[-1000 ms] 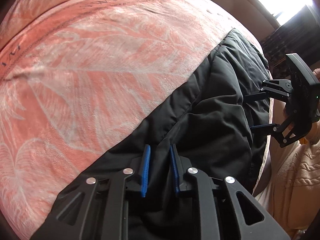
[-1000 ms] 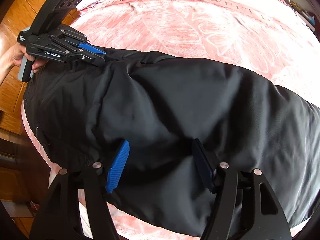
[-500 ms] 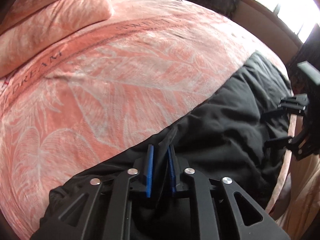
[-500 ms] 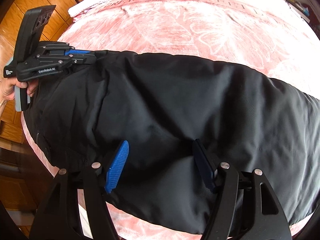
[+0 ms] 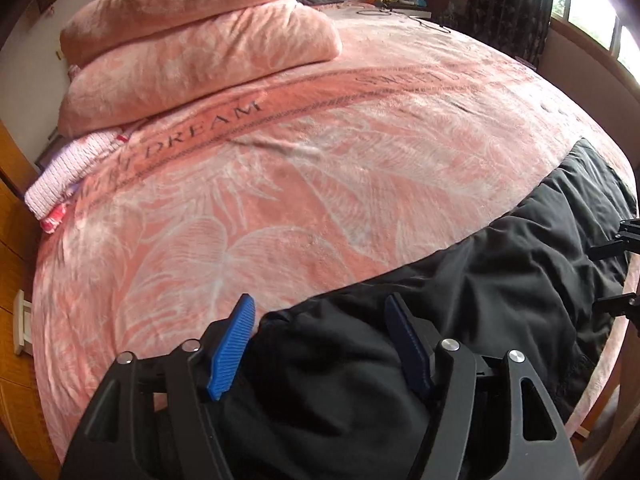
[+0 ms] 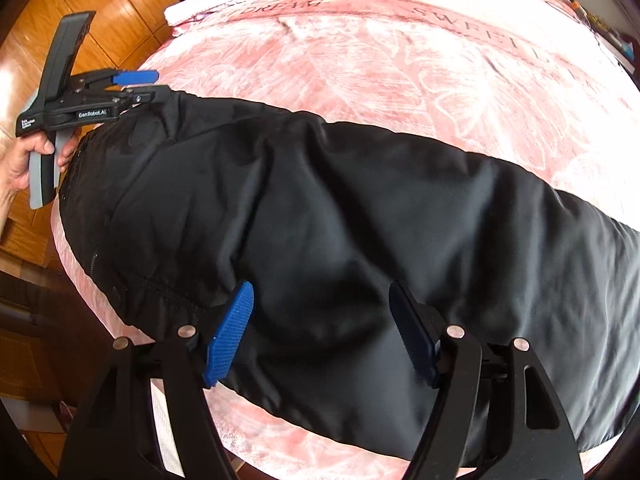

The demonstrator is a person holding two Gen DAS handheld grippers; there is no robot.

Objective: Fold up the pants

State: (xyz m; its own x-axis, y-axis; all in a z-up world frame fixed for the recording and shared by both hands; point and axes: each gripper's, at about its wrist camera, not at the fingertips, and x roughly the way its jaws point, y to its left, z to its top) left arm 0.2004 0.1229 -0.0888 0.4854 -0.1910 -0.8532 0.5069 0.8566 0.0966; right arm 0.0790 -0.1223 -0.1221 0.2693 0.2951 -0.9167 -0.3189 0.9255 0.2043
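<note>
Both grippers' fingers (image 6: 230,332) are opening, apart over the black pants (image 6: 320,220), gripping nothing.

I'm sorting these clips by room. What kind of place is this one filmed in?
Most likely a bedroom at home: the black pants lie on a bed covered by a pink blanket, folded bedding is stacked at its far end, and a curtained window stands beyond.

Smooth, faintly shiny black cloth pants (image 6: 360,220) on plush pink blanket (image 5: 280,184)

Black pants (image 5: 500,280) on pink blanket (image 5: 280,184)
</note>
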